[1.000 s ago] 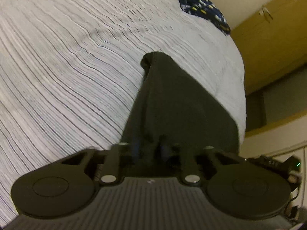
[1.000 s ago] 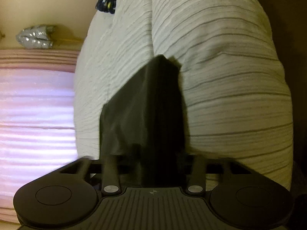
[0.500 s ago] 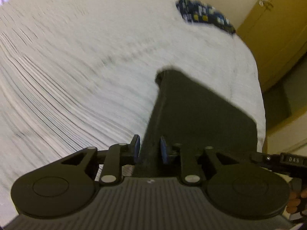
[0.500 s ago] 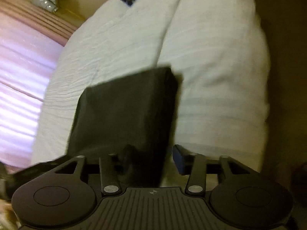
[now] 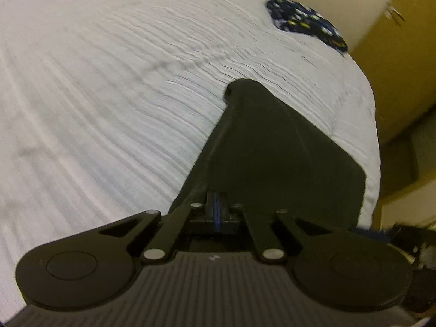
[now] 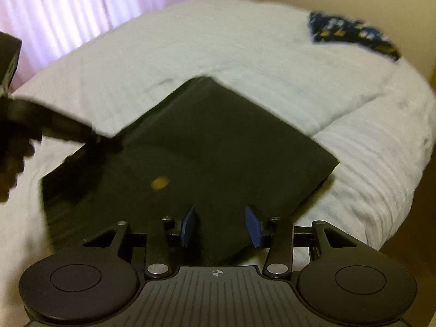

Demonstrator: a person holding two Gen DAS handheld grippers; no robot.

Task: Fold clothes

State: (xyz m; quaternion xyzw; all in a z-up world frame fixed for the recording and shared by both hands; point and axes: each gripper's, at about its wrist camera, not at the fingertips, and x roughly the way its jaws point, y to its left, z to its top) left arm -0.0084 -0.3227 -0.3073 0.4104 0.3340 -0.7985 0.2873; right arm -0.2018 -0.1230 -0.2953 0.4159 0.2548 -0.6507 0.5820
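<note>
Two grippers work over a folded black garment (image 6: 218,147) that lies on a white ribbed bedspread (image 5: 109,109); the garment sits toward the near right part of the bed, its near right corner close to the bed's right edge. Seen from the left wrist, the left gripper (image 5: 216,209) has its blue-padded jaws pressed together with no gap, and nothing shows between them; the garment's near edge lies just beyond the tips, and the dark cloth narrows away to a rounded far corner. Seen from the right wrist, the right gripper (image 6: 220,224) stands with its blue pads (image 6: 252,226) well apart; the cloth lies below and between them, yet neither pad presses on it, so nothing is gripped. A small yellow mark (image 6: 160,183) shows on the garment's upper face, left of its middle. The left gripper also shows in the right wrist view as a dark blurred bar reaching in from the left and ending at the garment's left edge; whether it touches the cloth there cannot be told through the blur. A dark blue patterned cloth (image 5: 305,30) lies at the far right corner of the bed, well apart from the black garment; pale pink curtains (image 6: 81,13) hang beyond the far left side, and a yellow-brown cupboard door (image 5: 395,41) stands to the right of the bed.
</note>
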